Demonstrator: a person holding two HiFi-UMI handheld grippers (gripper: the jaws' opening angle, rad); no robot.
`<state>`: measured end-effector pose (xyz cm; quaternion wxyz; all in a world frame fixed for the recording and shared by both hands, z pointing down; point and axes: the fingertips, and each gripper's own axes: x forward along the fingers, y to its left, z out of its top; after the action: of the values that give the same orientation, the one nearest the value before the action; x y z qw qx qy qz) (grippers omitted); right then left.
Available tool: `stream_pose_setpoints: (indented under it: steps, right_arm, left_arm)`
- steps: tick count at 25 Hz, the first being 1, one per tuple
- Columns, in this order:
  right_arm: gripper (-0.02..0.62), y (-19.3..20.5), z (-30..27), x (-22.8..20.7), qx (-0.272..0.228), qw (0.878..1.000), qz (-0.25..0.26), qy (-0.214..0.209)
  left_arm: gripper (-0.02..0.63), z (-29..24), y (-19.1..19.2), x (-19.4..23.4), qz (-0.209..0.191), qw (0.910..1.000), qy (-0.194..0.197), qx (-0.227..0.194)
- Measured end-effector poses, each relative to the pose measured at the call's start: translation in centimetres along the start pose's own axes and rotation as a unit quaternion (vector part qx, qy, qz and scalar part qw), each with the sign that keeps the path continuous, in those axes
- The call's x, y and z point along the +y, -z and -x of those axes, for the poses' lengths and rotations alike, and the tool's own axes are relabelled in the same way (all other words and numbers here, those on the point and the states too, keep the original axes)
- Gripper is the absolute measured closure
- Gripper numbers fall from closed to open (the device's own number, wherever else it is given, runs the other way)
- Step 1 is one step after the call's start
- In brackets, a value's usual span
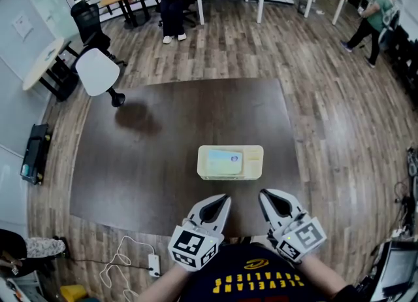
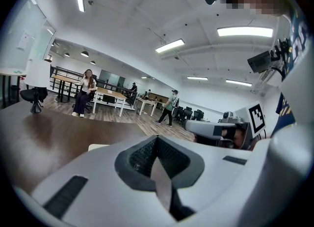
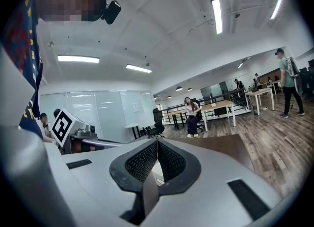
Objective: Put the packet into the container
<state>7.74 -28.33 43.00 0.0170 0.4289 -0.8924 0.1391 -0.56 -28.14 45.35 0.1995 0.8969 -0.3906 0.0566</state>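
Observation:
A cream rectangular container (image 1: 230, 162) sits on the dark brown table (image 1: 150, 163), a little ahead of both grippers. A pale blue and white packet (image 1: 225, 161) lies flat inside its larger left compartment. My left gripper (image 1: 225, 197) is held near the table's front edge, jaws shut and empty, tips pointing toward the container. My right gripper (image 1: 264, 195) is beside it, also shut with nothing between the pads. In the left gripper view the shut jaws (image 2: 157, 137) fill the lower frame; the right gripper view shows the same for its jaws (image 3: 157, 141), tilted upward toward the room.
A white office chair (image 1: 98, 72) stands at the table's far left corner. A power strip with a white cable (image 1: 154, 265) lies on the wood floor at the near left. Wooden desks and people stand far behind.

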Motion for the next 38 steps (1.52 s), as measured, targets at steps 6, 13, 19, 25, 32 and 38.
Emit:
stream_pose_setpoints:
  steps: [6,13,19,25,32,38]
  right_arm:
    - [0.584,0.1,0.0,0.4,0.004,1.0,0.001,-0.003]
    - [0.584,0.1,0.0,0.6,0.005,1.0,-0.002,-0.003]
    - [0.584,0.2,-0.3,0.5,0.003,1.0,0.001,-0.005]
    - [0.584,0.2,-0.6,0.4,0.005,1.0,-0.002,-0.004]
    - [0.584,0.3,-0.9,-0.1,0.006,1.0,-0.009,0.0]
    - [0.584,0.4,-1.3,-0.3,0.007,1.0,-0.015,0.002]
  left_arm:
    - [0.606,0.3,-0.4,0.0,-0.003,1.0,0.0,-0.008]
    - [0.606,0.3,-0.4,0.1,-0.004,1.0,0.0,-0.007]
    - [0.606,0.1,-0.3,0.5,0.0,1.0,-0.001,-0.007]
    - [0.606,0.0,-0.5,0.9,-0.002,1.0,0.0,-0.009]
    - [0.606,-0.5,-0.5,1.4,-0.002,1.0,0.001,-0.005]
    - [0.606,-0.9,-0.5,1.9,0.0,1.0,0.005,-0.002]
